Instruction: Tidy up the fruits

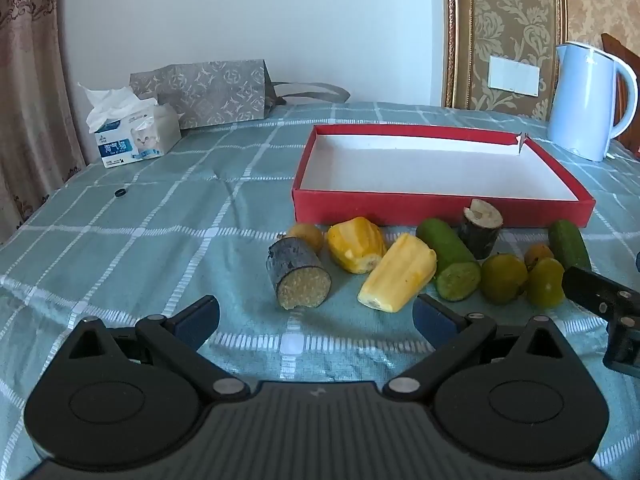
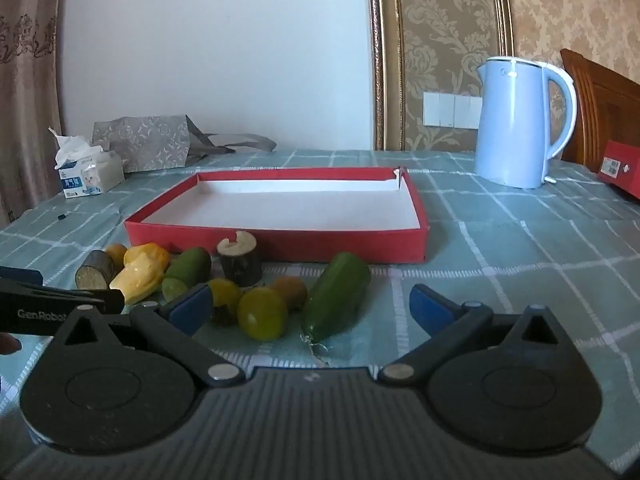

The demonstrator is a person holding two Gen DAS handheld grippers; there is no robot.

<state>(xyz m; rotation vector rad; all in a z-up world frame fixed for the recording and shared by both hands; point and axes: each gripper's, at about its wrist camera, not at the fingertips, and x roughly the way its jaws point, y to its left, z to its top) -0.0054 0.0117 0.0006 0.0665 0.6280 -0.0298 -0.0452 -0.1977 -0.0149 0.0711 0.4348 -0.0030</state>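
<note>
A shallow red box (image 1: pixel 440 213) (image 2: pixel 280 245) with a white, bare inside lies on the checked cloth. In front of it runs a row of produce: a dark cane piece (image 1: pixel 298 274), two yellow pieces (image 1: pixel 356 244) (image 1: pixel 400 274), a cut green cucumber (image 1: pixel 450 264), a dark stump (image 1: pixel 480 228), round green-yellow fruits (image 1: pixel 504 278) (image 2: pixel 262 312) and a whole cucumber (image 2: pixel 338 296). My left gripper (image 1: pixel 316 320) is open just short of the cane piece and yellow piece, holding nothing. My right gripper (image 2: pixel 312 308) is open near the whole cucumber and round fruits, also holding nothing.
A pale blue kettle (image 2: pixel 516 124) stands back right of the box. A tissue pack (image 1: pixel 132 132) and grey paper bag (image 1: pixel 208 92) sit at the back left, with a small black ring (image 1: pixel 119 193) nearby. Another red box (image 2: pixel 622 168) and a wooden chair (image 2: pixel 600 108) are at far right.
</note>
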